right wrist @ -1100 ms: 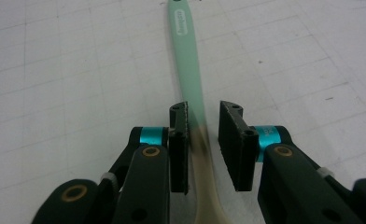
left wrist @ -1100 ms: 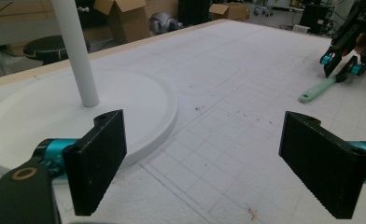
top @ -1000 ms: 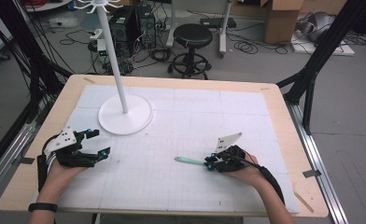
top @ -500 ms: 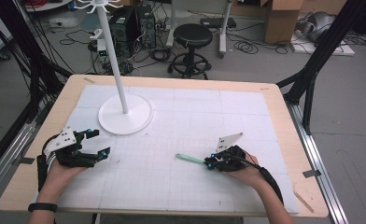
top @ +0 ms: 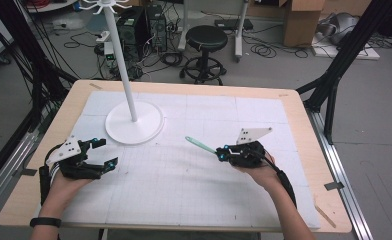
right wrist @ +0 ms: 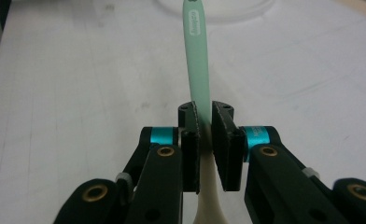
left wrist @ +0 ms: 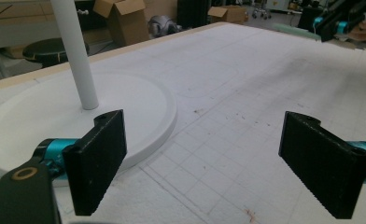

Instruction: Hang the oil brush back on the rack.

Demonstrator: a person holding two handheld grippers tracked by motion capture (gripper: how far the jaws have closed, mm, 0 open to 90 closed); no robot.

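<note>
Right gripper view puts our right gripper [right wrist: 203, 126] at the bottom, jaws pinched tight on the mint-green spoon handle [right wrist: 196, 56] running up the frame, which could swivel or slip loose, while our left gripper [top: 100, 154] rests wide open and empty lower left, near the white stand [top: 134, 124].

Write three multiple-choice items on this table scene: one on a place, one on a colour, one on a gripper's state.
1. The white stand sits nearest:
A. the left gripper
B. the right gripper
C. the table's right edge

2. The handle of the spoon-like utensil is:
A. red
B. mint green
C. black

3. The right gripper is:
A. open and empty
B. shut on the utensil
C. resting on the stand

Answers:
1 A, the stand's base lies just beyond the left gripper.
2 B, pale green in both views.
3 B, the pads pinch the handle.
</note>
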